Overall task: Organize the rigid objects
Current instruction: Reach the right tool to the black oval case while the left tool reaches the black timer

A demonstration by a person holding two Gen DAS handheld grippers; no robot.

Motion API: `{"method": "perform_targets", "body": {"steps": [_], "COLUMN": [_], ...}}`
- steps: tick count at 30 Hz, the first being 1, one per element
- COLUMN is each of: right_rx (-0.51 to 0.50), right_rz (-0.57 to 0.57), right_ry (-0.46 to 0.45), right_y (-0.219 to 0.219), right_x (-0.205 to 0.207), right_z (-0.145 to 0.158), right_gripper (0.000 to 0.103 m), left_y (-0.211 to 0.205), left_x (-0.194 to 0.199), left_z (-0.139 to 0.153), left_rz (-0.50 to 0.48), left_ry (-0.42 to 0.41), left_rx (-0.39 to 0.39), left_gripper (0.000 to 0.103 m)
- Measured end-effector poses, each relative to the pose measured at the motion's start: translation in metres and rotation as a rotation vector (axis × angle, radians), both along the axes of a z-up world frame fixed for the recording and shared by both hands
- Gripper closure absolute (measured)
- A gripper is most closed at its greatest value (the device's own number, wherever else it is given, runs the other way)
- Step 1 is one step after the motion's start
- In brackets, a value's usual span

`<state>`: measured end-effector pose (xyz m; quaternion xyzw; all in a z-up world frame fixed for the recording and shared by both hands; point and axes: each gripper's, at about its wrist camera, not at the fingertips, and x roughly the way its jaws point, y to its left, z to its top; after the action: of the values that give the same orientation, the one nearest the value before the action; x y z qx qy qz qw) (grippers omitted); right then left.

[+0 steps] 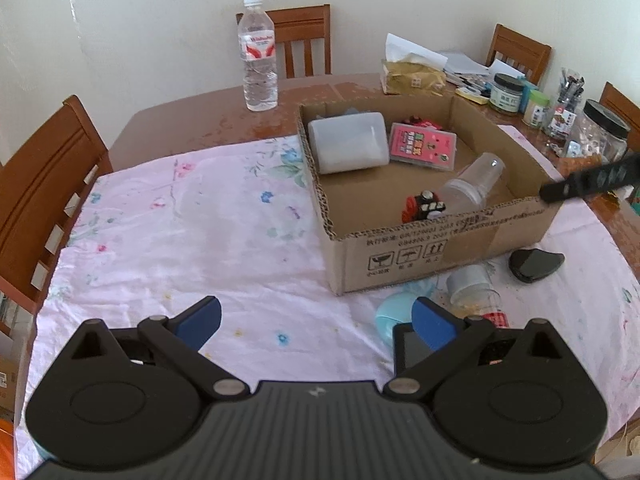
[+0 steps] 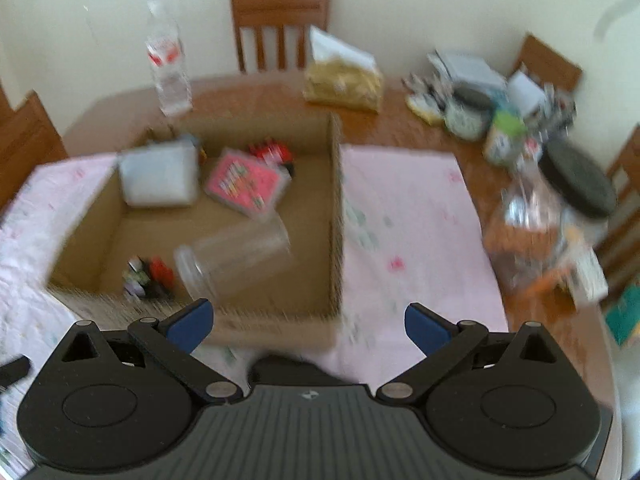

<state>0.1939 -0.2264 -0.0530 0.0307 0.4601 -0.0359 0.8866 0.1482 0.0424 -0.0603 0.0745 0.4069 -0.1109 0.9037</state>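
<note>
An open cardboard box stands on a pink floral cloth. Inside lie a white plastic container, a pink card case, a clear plastic jar on its side and a red-and-black toy. In front of the box lie a jar with a grey lid, a light blue object, a black flat device and a black curved piece. My left gripper is open above the cloth. My right gripper is open over the box's near wall; its view is blurred.
A water bottle stands on the brown table behind the box. A tissue pack, jars and a large black-lidded jar crowd the right side. Wooden chairs ring the table. The cloth left of the box is bare.
</note>
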Motion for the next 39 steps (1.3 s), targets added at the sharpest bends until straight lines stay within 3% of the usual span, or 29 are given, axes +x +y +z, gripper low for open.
{"method": "perform_targets", "body": {"steps": [6, 16, 20, 30, 39], "right_rx": [-0.007, -0.062, -0.014, -0.016, -0.018], "right_rz": [-0.031, -0.043, -0.039, 0.085, 0.131], "right_ry": [0.080, 0.078, 0.059, 0.084, 0.086], "right_y": [0.007, 0.014, 0.001, -0.006, -0.008], "right_x": [0.000, -0.001, -0.008, -0.006, -0.007], "right_z": [-0.051, -0.083, -0.087, -0.087, -0.087], "right_gripper": [0.000, 0.000, 0.000, 0.000, 0.000], "left_y": [0.003, 0.001, -0.009, -0.036, -0.039], "left_x": [-0.004, -0.001, 0.004, 0.037, 0.020], "left_z": [-0.002, -0.012, -0.016, -0.041, -0.051], "left_rz": [-0.008, -0.059, -0.046, 0.046, 0.073], "left_ry": [0.015, 0.068, 0.075, 0.119, 0.185], "left_rx": [-0.006, -0.036, -0.014, -0.001, 0.020], "left_gripper": [0.002, 0.002, 0.002, 0.002, 0.002]}}
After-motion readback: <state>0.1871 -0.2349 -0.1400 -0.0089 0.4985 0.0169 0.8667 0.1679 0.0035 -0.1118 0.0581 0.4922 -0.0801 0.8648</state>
